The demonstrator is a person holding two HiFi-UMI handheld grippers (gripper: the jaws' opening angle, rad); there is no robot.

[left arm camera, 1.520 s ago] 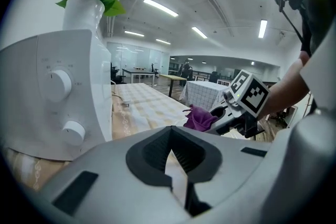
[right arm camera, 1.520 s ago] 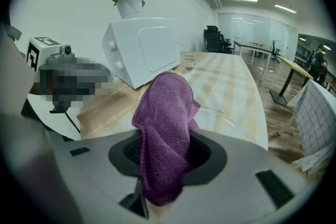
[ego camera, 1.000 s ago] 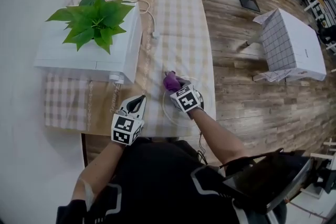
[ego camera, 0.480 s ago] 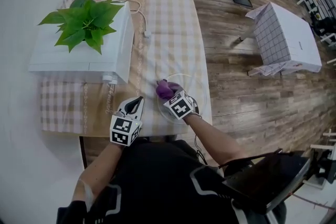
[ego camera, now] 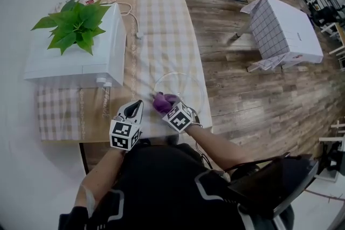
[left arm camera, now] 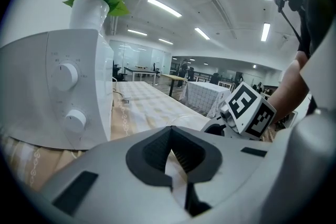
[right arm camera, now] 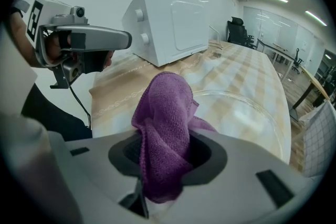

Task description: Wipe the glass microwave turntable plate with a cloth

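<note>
The clear glass turntable plate [ego camera: 186, 83] lies on the checked tablecloth near the table's front right corner; its rim also shows in the right gripper view [right arm camera: 252, 107]. My right gripper [ego camera: 167, 106] is shut on a bunched purple cloth [ego camera: 160, 99], which rests at the plate's near left edge. In the right gripper view the cloth [right arm camera: 165, 113] sticks up from between the jaws of that gripper [right arm camera: 165, 157]. My left gripper [ego camera: 138, 105] hovers just left of the plate, jaws together with nothing in them; in its own view [left arm camera: 173, 152] the right gripper's marker cube [left arm camera: 247, 110] is close by.
A white microwave [ego camera: 81, 56] with a green plant [ego camera: 73, 21] on top stands at the table's left. Its cable and plug [ego camera: 137, 35] lie on the cloth behind the plate. The table's right edge [ego camera: 202, 89] runs beside the plate. A cloth-covered box [ego camera: 285, 35] stands on the floor.
My right gripper has drawn the purple cloth back toward me, from the plate's far left part to its near left edge. The left gripper has stayed beside the plate.
</note>
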